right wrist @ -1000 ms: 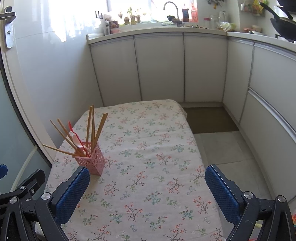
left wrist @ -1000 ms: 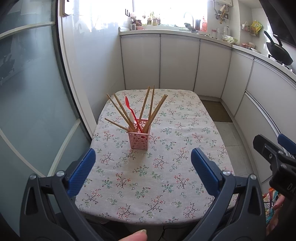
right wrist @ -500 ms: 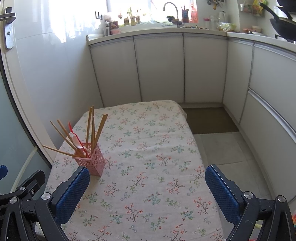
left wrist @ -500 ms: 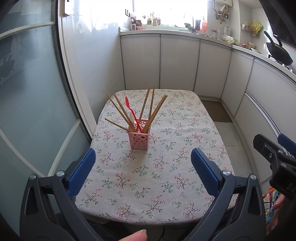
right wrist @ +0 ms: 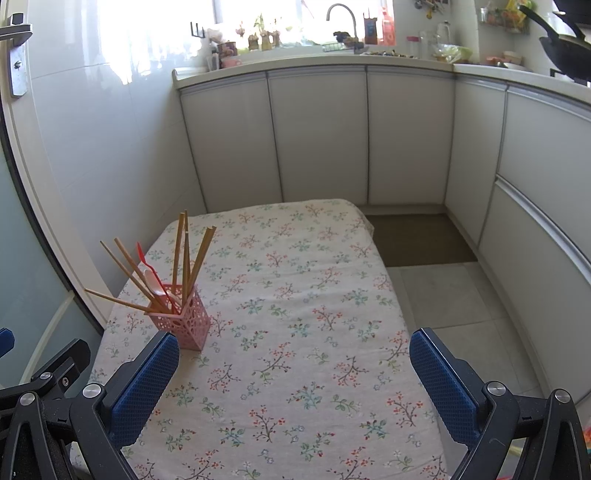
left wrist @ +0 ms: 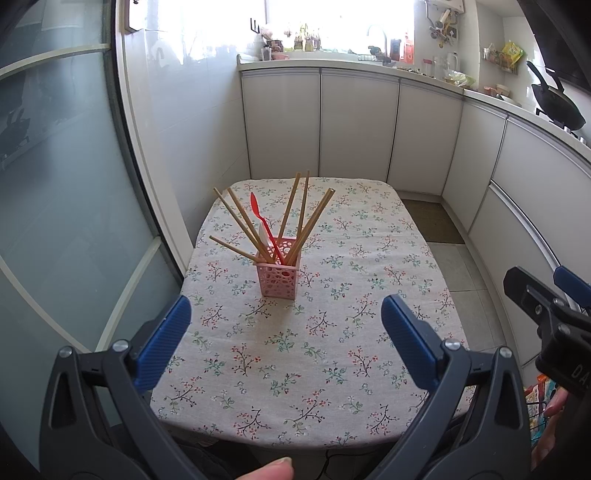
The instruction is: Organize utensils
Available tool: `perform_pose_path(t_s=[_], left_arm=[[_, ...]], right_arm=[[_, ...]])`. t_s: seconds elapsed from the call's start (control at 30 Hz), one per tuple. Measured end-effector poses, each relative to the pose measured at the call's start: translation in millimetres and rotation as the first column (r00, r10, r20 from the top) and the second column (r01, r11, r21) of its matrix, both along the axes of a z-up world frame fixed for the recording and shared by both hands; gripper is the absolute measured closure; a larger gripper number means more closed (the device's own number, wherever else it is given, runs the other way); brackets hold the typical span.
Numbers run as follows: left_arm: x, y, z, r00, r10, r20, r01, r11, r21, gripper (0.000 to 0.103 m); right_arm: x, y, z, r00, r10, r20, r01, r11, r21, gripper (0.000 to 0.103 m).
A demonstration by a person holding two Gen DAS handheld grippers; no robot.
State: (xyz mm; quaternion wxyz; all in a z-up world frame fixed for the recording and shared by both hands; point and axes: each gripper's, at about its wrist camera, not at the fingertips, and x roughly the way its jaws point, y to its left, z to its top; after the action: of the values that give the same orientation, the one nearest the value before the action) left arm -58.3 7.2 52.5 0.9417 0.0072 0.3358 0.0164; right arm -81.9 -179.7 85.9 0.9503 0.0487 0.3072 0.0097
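Jaws of both grippers spread wide, holding nothing; hovering above table [left wrist: 332, 362], near holder [left wrist: 277, 277].

Home kitchen; cabinets [right wrist: 317, 136], faucet [right wrist: 341, 14], wok [left wrist: 556, 103]

The right gripper [right wrist: 293, 373] is hovering wide open above the floral table [right wrist: 295, 314]; a pink holder [right wrist: 183, 323] with chopsticks [right wrist: 184, 254] is standing near left.
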Motion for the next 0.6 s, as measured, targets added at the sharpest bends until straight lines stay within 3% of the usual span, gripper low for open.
perform_pose_path(t_s=[0.6], left_arm=[[5.5,0.3,-1.2,1.000,-0.003,-0.017,0.003,1.000,0.001,0.001]], right_arm=[[4.6,-0.5,-2.8,1.000,0.001,-0.006,-0.001,1.000,0.003,0.001]])
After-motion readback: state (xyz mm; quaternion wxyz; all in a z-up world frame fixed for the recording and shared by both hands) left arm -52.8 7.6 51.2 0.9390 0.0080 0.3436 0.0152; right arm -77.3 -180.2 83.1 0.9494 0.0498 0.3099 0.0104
